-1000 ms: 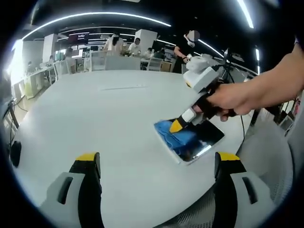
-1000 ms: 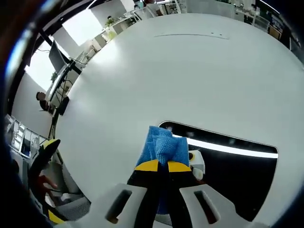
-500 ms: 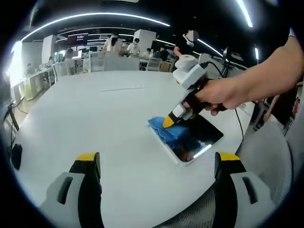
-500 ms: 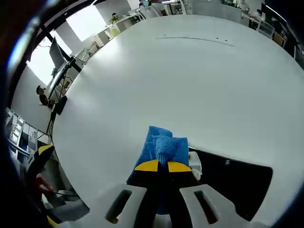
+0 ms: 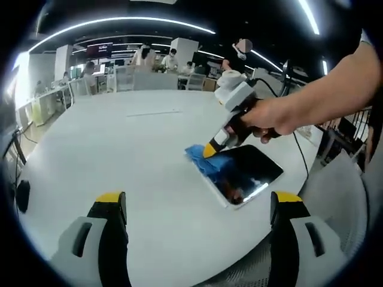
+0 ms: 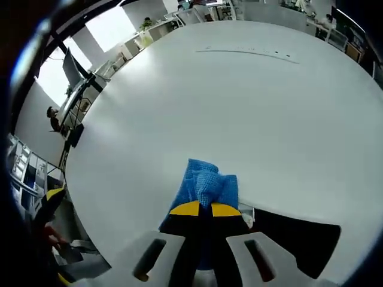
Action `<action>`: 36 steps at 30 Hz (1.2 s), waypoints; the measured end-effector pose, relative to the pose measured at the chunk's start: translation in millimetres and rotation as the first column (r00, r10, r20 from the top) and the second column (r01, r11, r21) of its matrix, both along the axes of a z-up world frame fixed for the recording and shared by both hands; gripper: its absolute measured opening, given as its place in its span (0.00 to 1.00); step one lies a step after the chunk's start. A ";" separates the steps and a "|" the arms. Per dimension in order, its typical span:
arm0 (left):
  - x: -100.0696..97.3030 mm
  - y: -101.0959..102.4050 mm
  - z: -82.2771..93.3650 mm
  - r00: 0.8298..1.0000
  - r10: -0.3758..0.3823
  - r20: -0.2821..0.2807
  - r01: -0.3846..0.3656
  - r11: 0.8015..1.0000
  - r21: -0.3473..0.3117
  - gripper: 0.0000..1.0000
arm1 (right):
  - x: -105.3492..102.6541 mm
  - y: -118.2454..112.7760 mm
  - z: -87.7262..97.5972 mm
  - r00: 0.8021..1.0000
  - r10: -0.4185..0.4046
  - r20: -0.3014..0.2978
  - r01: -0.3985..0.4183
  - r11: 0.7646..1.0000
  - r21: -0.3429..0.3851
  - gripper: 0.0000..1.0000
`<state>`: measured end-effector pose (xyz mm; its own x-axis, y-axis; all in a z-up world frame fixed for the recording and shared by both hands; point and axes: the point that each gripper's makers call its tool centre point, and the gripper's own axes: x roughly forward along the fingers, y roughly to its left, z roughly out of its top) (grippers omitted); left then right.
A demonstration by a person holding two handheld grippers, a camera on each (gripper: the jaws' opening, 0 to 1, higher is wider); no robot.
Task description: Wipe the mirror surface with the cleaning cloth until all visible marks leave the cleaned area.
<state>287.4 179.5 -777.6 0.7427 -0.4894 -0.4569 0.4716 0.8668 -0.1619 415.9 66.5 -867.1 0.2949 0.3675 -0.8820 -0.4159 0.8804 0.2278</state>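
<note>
Right hand-held gripper clamped tight on crumpled blue cleaning cloth, pressing it onto near-left corner of dark rectangular mirror. Mirror flat on round white desk, near edge. Left hand-held gripper jaws wide apart, holding nothing, above desk, well apart from mirror.

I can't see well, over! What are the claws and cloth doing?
Right claw shut on blue cloth, at mirror edge. Left claw open, hovering over table. Nothing blocking.
</note>
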 end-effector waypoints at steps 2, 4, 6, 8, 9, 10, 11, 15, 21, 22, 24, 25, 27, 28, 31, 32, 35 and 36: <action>0.7 0.0 -0.1 1.000 0.004 0.000 -0.004 1.000 0.000 0.99 | -0.3 -0.2 0.1 1.000 0.003 0.000 -0.003 1.000 0.001 0.00; 1.8 -0.4 -0.2 1.000 0.002 0.001 -0.002 1.000 -0.001 0.99 | -0.7 -0.5 0.4 1.000 0.005 0.001 -0.005 1.000 0.001 0.00; 2.8 -1.0 0.6 1.000 0.003 0.003 -0.003 1.000 -0.001 0.99 | 0.0 -1.3 -0.5 1.000 0.008 0.004 -0.008 1.000 0.000 0.00; 3.7 -1.3 1.7 1.000 0.004 0.007 -0.004 1.000 -0.002 0.99 | 1.2 -2.8 -1.8 1.000 0.007 0.004 -0.007 1.000 -0.001 0.00; 3.9 -1.4 1.6 1.000 0.004 0.008 -0.004 1.000 -0.003 0.99 | 2.3 -3.5 -2.9 1.000 0.005 0.003 -0.005 1.000 -0.001 0.00; 3.9 -1.6 1.4 1.000 0.003 0.008 -0.003 1.000 -0.003 0.99 | 2.9 -4.9 -3.6 1.000 0.003 0.003 -0.003 1.000 -0.003 0.00; 3.9 -1.5 1.3 1.000 0.002 0.008 -0.002 1.000 -0.002 0.99 | 3.1 -6.0 -3.8 1.000 0.002 0.003 -0.002 1.000 -0.004 0.00; 3.9 -1.1 1.1 1.000 0.003 0.008 -0.003 1.000 -0.003 0.99 | 0.4 -11.9 -1.4 1.000 -0.006 0.003 0.006 1.000 -0.006 0.00; 3.5 -2.1 0.6 1.000 -0.002 0.007 0.002 1.000 -0.002 0.99 | 0.4 -19.2 -1.6 1.000 -0.020 -0.001 0.020 1.000 -0.006 0.00; 3.5 -2.5 0.6 1.000 -0.004 0.007 0.004 1.000 -0.002 0.99 | 0.1 -21.0 -1.4 1.000 -0.022 -0.001 0.022 1.000 -0.008 0.00; 3.8 -3.7 1.1 1.000 -0.006 0.010 0.006 1.000 -0.002 0.99 | 0.7 -25.4 -1.9 1.000 -0.027 -0.003 0.027 1.000 -0.012 0.00; 3.9 -4.1 1.2 1.000 -0.008 0.010 0.008 1.000 -0.002 0.99 | 1.2 -27.2 -2.3 1.000 -0.029 -0.003 0.029 1.000 -0.012 0.00; 4.7 -4.6 1.3 1.000 -0.010 0.012 0.010 1.000 -0.002 0.99 | 1.3 -31.1 -2.4 0.999 -0.033 -0.005 0.032 0.999 -0.015 0.00; 5.0 -5.2 1.6 1.000 -0.012 0.013 0.012 1.000 -0.002 0.99 | 0.9 -32.4 -2.1 0.999 -0.034 -0.005 0.034 0.999 -0.016 0.00; 6.3 -5.5 1.5 1.000 -0.015 0.015 0.015 1.000 0.000 0.99 | 0.4 -37.2 -1.8 0.999 -0.039 -0.009 0.039 0.999 -0.022 0.00; 6.9 -5.3 1.4 1.000 -0.016 0.016 0.016 1.000 0.003 0.99 | 0.2 -38.7 -1.7 0.999 -0.040 -0.009 0.040 0.999 -0.025 0.00; 7.8 -5.1 1.5 1.000 -0.021 0.019 0.021 1.000 0.009 0.99 | -1.1 -44.9 -1.0 0.999 -0.045 -0.012 0.045 0.999 -0.031 0.00; 8.2 -4.8 1.2 1.000 -0.025 0.018 0.025 1.000 0.012 0.99 | -1.6 -47.3 -0.7 0.999 -0.048 -0.013 0.048 0.998 -0.032 0.00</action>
